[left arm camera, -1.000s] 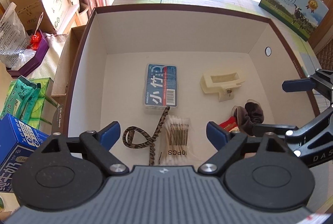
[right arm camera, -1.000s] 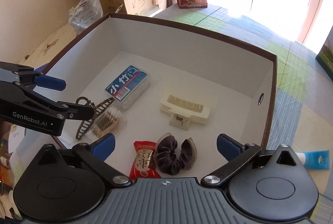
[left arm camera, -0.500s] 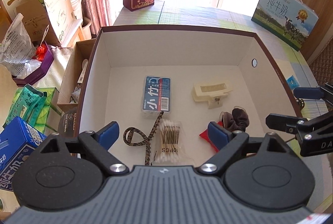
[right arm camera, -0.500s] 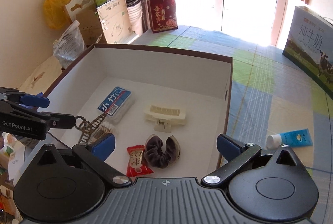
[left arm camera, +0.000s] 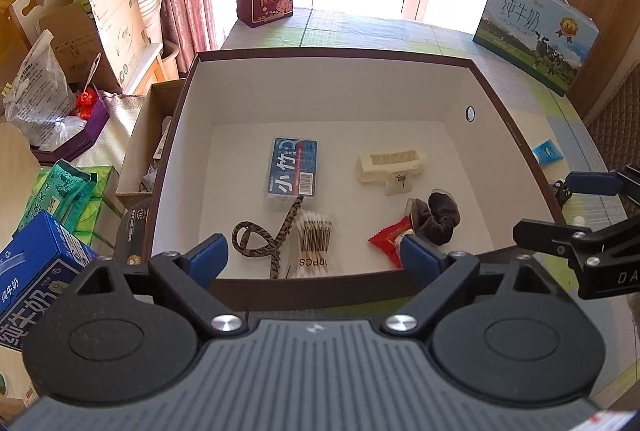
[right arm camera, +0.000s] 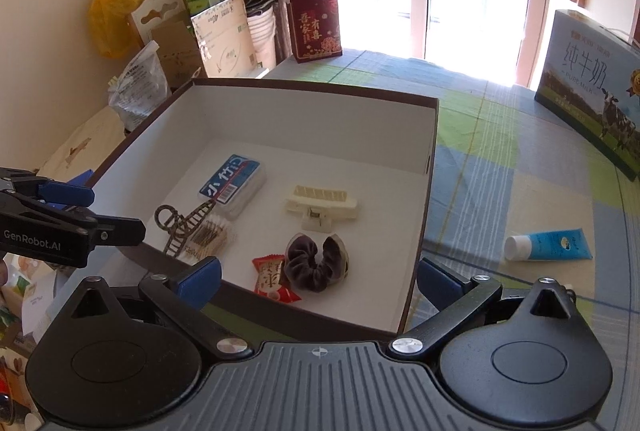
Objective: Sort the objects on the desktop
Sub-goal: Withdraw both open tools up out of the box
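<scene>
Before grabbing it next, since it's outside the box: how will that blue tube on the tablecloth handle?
The blue tube probably squashes under a pinch, being a soft squeeze tube. Its round white cap might let it roll. Likely light.

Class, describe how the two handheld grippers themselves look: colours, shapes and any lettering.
Both are matte black. The left gripper and right gripper each have blue pads on angular black fingers, silver screws, two round discs and a grey ribbed body. White lettering "GenRobot.AI" marks the left one's side in the right view. No cables or sleeves show.

Right claw (right arm camera: pixel 318 281) open over box (right arm camera: pixel 416 279), scrunchie (right arm camera: pixel 316 263) inside, blue tube (right arm camera: pixel 548 243) outside
</scene>
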Available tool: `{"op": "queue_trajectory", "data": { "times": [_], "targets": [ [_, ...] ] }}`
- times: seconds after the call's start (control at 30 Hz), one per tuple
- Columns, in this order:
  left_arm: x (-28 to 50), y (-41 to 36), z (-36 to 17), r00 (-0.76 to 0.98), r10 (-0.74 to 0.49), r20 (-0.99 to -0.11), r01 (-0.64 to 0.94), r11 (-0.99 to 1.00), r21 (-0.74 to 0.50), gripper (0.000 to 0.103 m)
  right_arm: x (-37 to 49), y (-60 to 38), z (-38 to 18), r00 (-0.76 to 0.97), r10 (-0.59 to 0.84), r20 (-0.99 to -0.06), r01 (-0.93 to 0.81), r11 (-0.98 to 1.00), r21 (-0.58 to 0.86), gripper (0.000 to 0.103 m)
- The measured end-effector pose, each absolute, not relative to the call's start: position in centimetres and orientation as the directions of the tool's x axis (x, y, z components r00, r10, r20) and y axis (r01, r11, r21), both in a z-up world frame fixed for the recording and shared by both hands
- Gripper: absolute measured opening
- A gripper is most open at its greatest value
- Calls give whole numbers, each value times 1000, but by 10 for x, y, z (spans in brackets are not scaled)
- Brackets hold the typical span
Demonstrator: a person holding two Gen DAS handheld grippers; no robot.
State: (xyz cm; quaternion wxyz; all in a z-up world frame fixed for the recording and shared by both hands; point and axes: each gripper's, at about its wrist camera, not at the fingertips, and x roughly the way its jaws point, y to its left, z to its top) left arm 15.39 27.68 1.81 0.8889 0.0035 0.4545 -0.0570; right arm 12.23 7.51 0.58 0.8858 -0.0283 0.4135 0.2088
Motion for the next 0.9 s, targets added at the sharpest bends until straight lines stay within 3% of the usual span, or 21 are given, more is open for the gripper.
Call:
{"op": "queue_trajectory", "data": {
  "times": [0.9],
  "targets": [
    [94, 239, 11, 553, -55, -831, 43, 998, -37, 91, 77, 47, 6, 546, 367, -753, -473, 877, 84, 101]
  ]
}}
